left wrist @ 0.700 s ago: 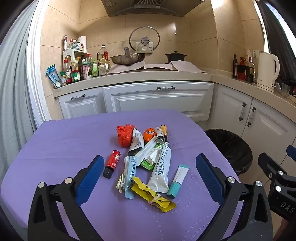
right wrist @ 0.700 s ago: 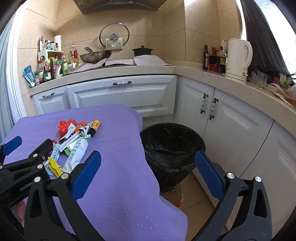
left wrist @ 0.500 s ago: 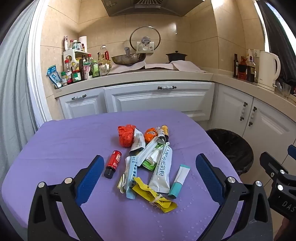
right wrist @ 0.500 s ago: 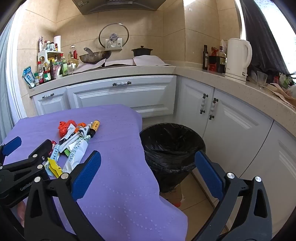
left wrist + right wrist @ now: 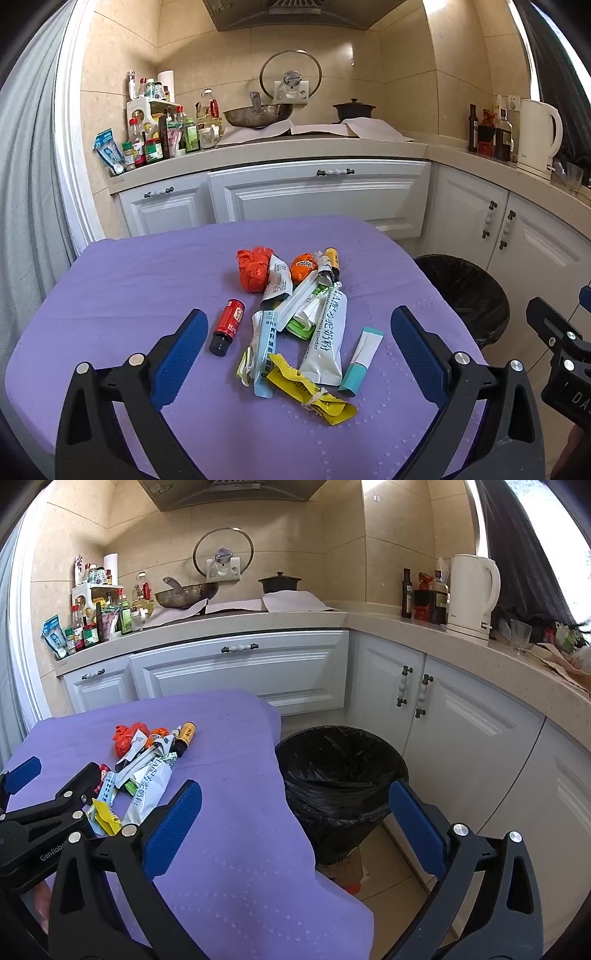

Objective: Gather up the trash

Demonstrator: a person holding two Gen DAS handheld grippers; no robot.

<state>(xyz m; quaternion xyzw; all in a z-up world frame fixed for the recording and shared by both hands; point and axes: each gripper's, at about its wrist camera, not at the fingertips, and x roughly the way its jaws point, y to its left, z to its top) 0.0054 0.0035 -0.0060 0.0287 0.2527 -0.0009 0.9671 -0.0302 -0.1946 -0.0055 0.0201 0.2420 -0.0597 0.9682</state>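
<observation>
A heap of trash lies on the purple table (image 5: 110, 288): a red bottle (image 5: 228, 325), an orange crumpled bag (image 5: 252, 272), a white milk-powder pouch (image 5: 325, 339), a yellow wrapper (image 5: 310, 387) and a teal tube (image 5: 360, 360). My left gripper (image 5: 295, 347) is open and empty, hovering just short of the heap. My right gripper (image 5: 295, 823) is open and empty over the table's right edge, near the black-lined trash bin (image 5: 340, 771). The heap also shows in the right wrist view (image 5: 147, 768).
White cabinets (image 5: 317, 199) and a counter with bottles (image 5: 155, 140), a wok (image 5: 258, 114) and a kettle (image 5: 535, 136) stand behind the table. The bin (image 5: 461, 291) stands on the floor to the right of the table.
The left wrist view has shifted slightly; the heap sits a little further right and lower in it. The right gripper has barely moved. Both stay open.
</observation>
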